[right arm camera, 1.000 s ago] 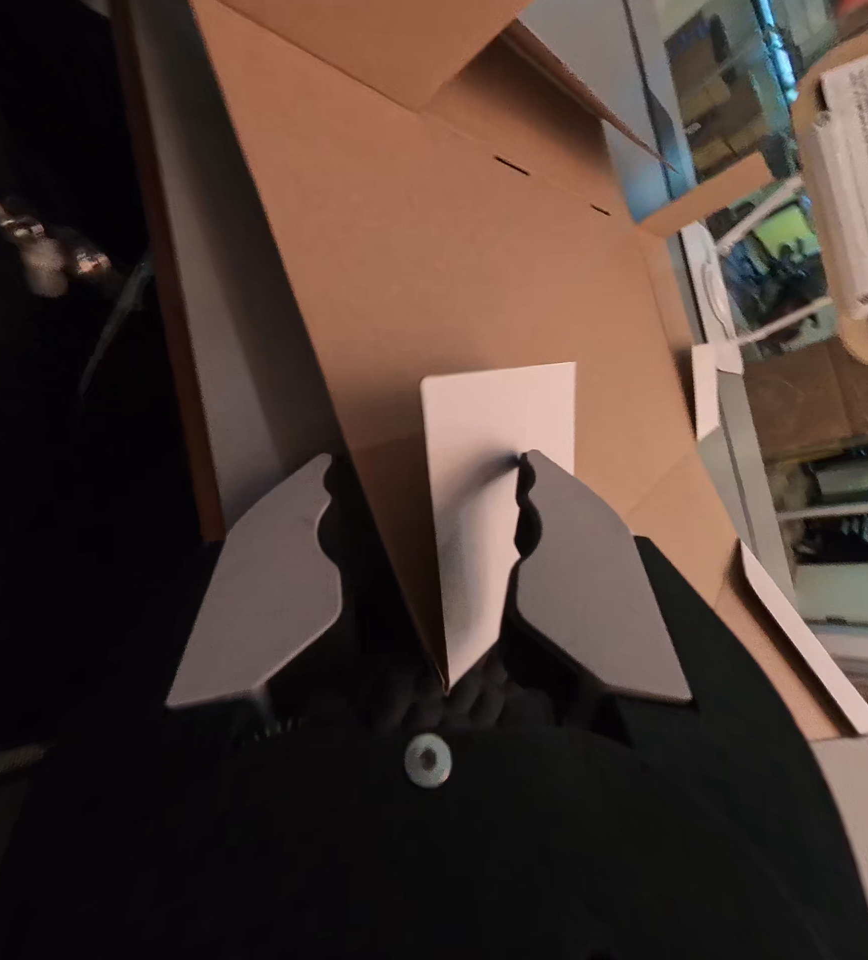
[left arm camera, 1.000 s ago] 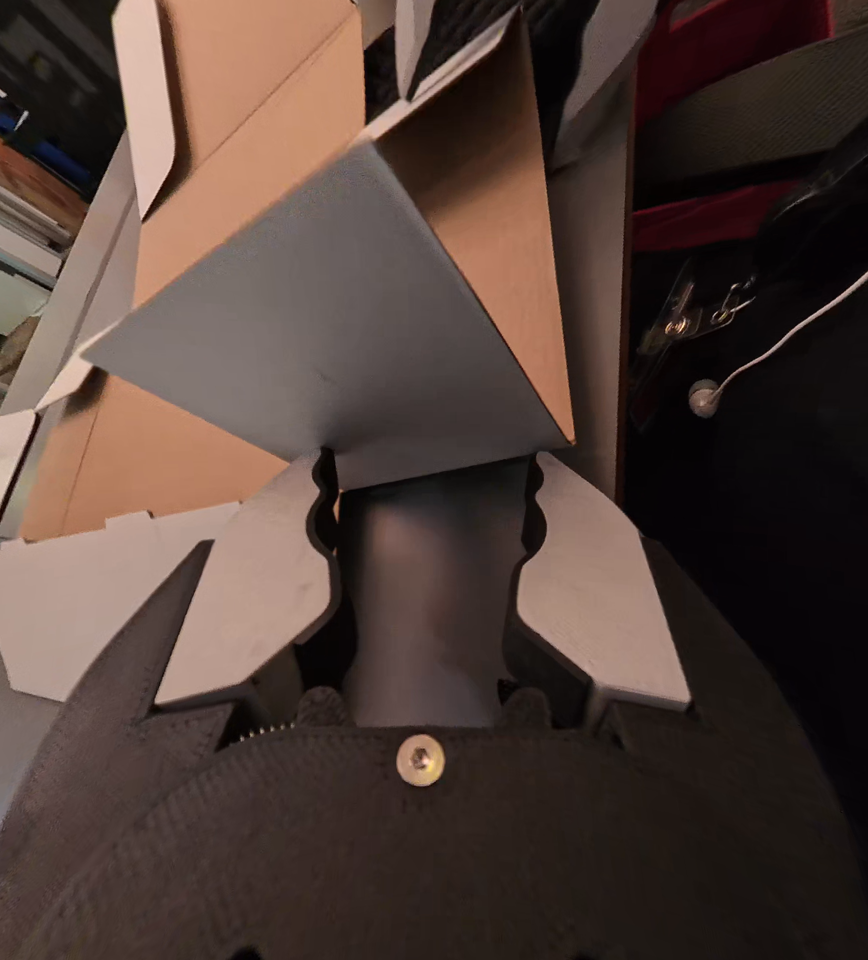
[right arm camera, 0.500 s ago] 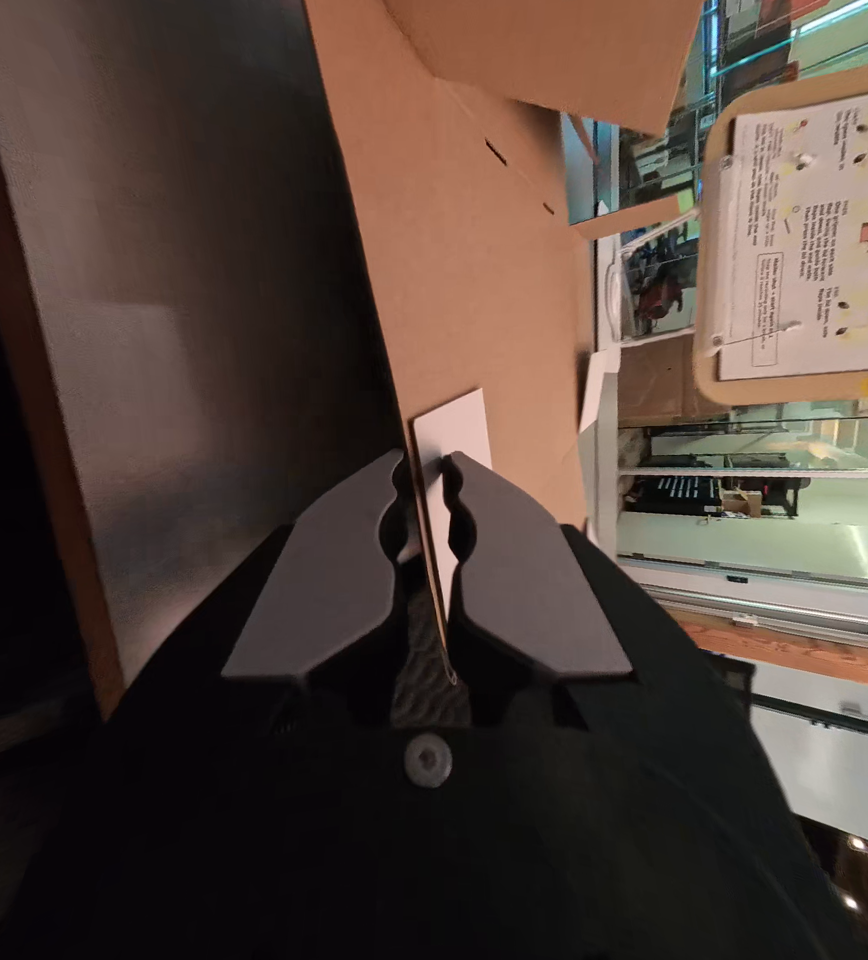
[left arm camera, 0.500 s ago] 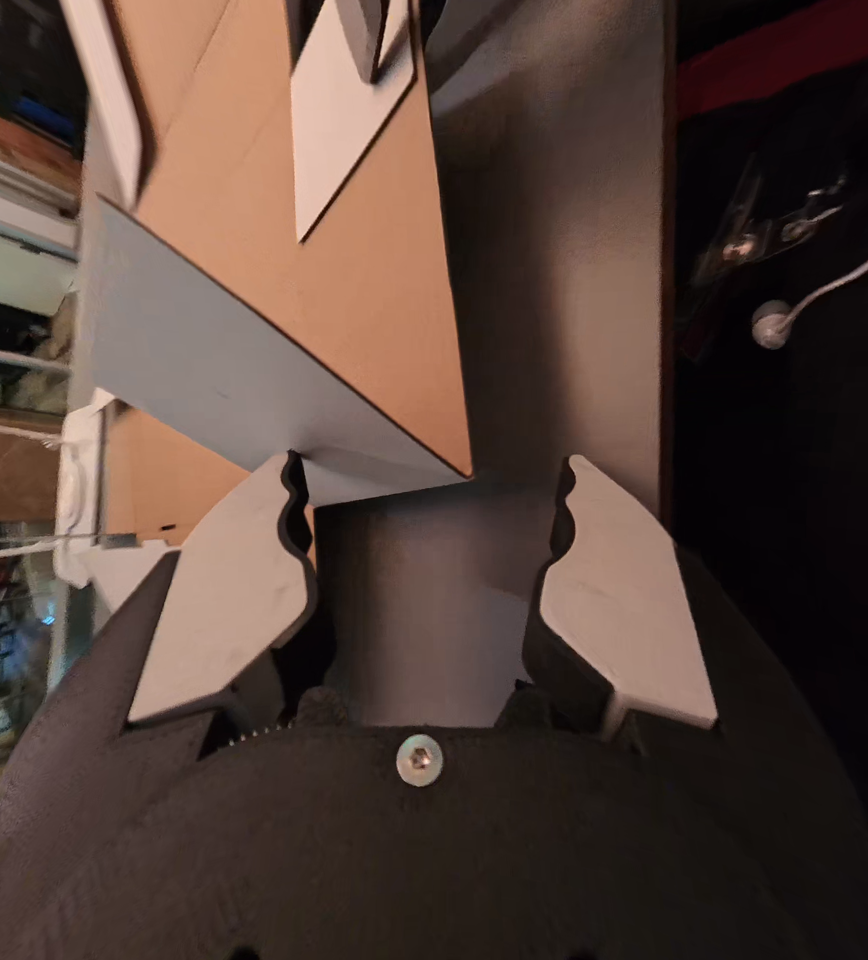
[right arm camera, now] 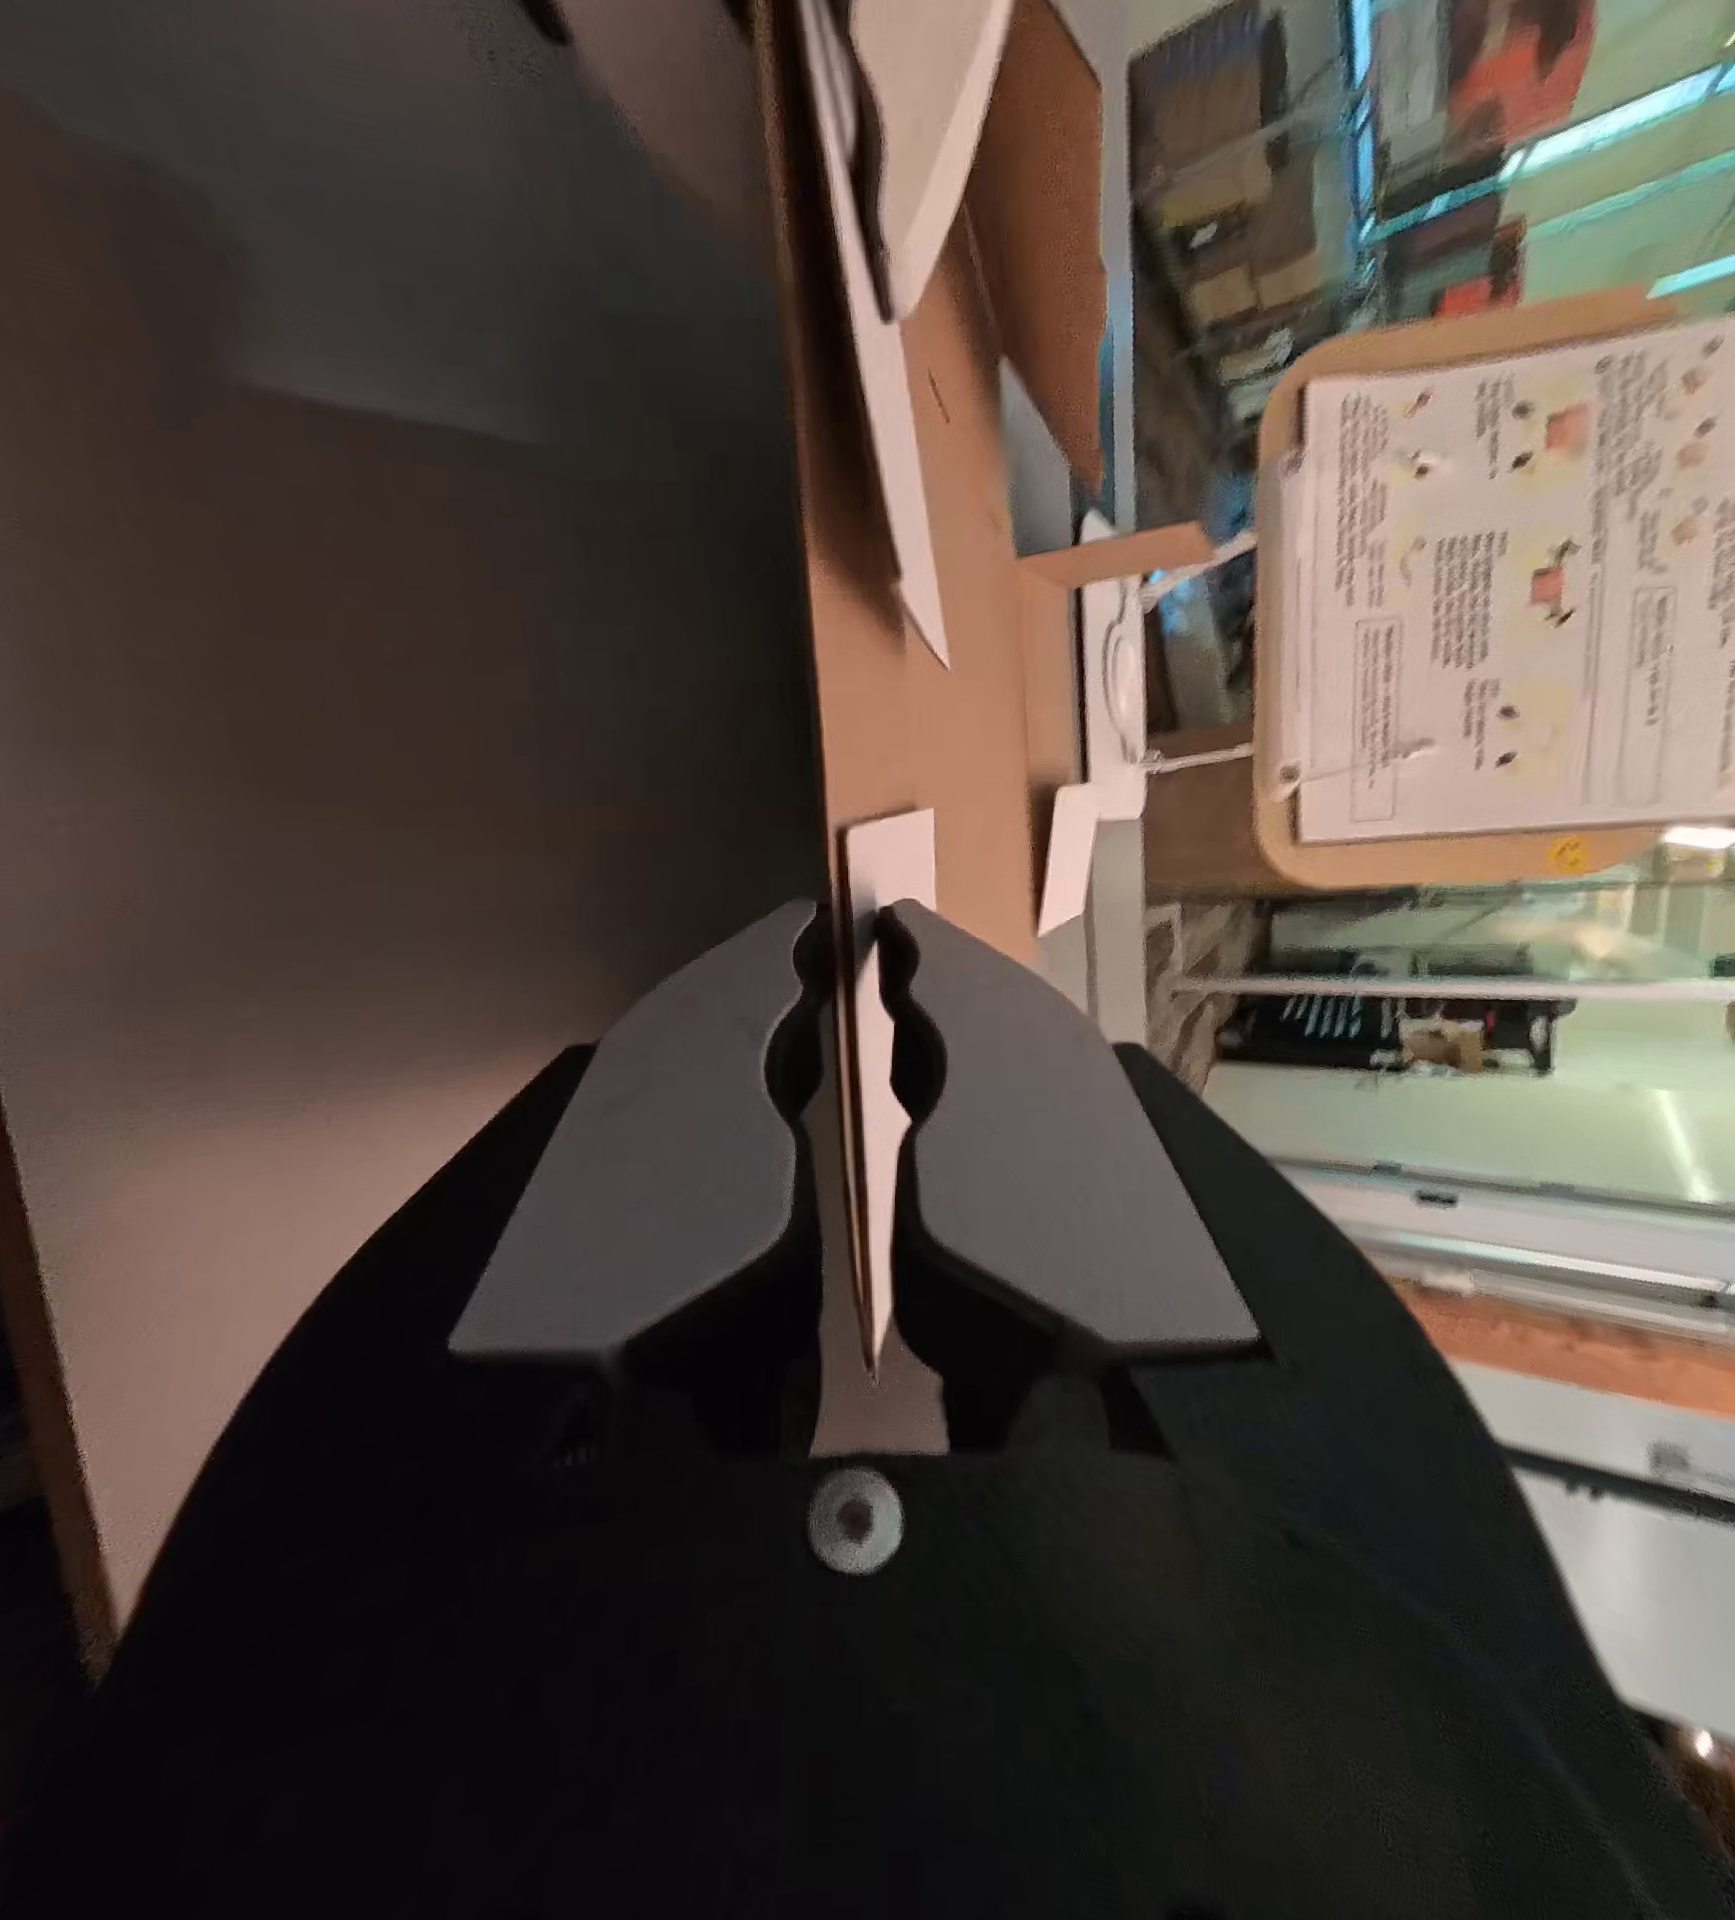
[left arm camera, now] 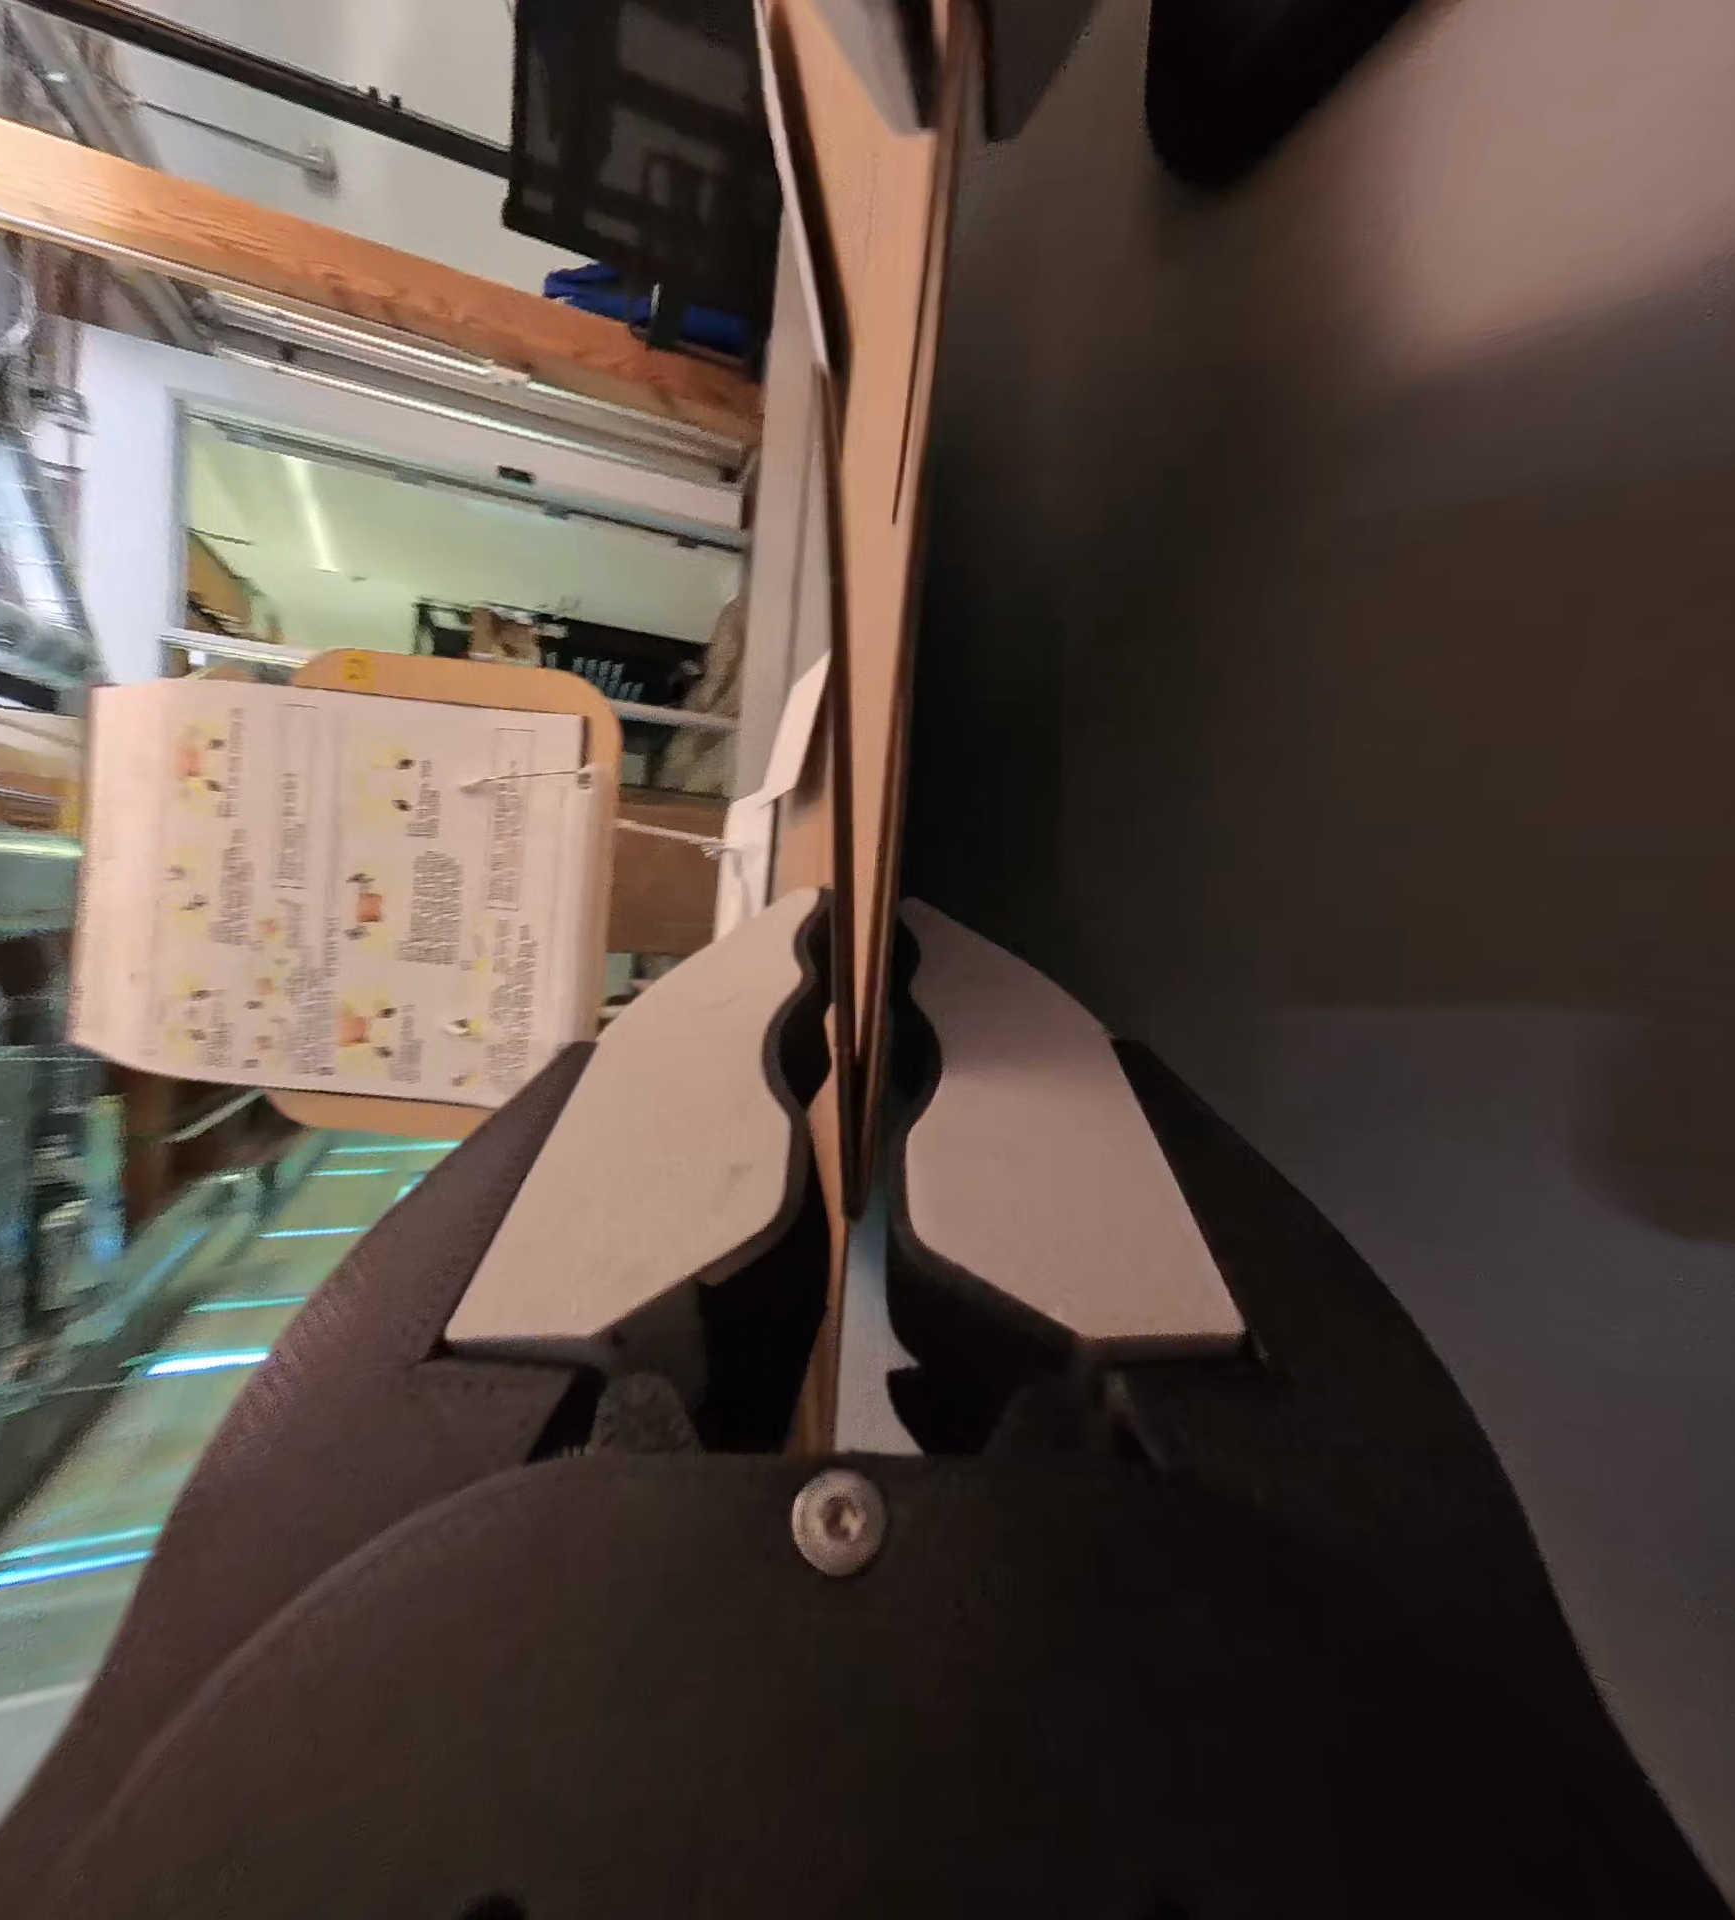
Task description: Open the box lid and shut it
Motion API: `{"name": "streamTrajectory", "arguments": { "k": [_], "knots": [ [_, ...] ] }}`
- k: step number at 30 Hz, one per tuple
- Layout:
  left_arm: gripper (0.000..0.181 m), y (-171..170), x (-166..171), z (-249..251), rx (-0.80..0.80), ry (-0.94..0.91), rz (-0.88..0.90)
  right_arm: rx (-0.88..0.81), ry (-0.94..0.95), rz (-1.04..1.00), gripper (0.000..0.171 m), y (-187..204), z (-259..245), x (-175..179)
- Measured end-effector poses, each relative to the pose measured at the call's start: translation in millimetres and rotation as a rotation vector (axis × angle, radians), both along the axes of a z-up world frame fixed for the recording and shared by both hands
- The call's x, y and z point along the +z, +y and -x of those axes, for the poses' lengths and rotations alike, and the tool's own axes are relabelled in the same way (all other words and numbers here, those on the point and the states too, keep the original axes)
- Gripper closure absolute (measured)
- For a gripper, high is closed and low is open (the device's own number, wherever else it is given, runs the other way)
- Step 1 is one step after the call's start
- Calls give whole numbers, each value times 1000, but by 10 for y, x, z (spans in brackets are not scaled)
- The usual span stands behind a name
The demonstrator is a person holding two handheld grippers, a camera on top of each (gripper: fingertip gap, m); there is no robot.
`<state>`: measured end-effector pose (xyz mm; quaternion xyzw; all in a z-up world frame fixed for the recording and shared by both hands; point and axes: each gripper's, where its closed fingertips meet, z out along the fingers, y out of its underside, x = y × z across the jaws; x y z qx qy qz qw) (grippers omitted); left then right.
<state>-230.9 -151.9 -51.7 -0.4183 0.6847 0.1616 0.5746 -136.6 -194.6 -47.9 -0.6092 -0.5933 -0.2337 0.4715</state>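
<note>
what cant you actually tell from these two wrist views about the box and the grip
- Left wrist view: the left gripper is closed on the lid, seen edge-on; its top is cut off by the frame.
- Right wrist view: the right gripper pinches a white flap; the box body and hinge are hidden behind the panel.
- Both views: how far the lid is open is unclear.
- The paper sheet is blurred.
</note>
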Motion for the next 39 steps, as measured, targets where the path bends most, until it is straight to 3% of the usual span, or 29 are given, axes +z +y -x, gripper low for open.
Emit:
{"name": "streamTrajectory", "arguments": {
  "k": [6,10,13,16,17,21,28,33,35,37,39],
  "knots": [
    [175,12,48,90,-10,-42,137,137,39,-199,121,40,-461,-44],
    [174,2,83,94,-25,-70,213,239,93,-205,118,163,-505,-203],
    [172,-42,123,61,-48,-91,271,336,56,-280,122,241,-307,-227],
    [171,-107,163,12,-94,-111,303,409,42,-325,161,264,-140,-218],
    [171,-106,148,20,-103,-101,303,400,76,-313,165,284,-137,-191],
    [166,-111,50,63,-200,-111,266,379,299,-49,164,273,-148,-168],
    [151,41,-314,164,-182,-7,335,355,328,93,163,301,-186,-374],
    [148,28,-478,120,-289,-32,381,373,457,240,163,282,-196,-444],
    [154,24,-526,82,-321,-23,366,396,508,302,167,262,-190,-471],
    [175,-34,-636,62,-353,12,439,410,511,403,167,219,-183,-576],
    [175,-49,-735,68,-333,45,532,396,518,475,165,222,-189,-664]
  ]
}}
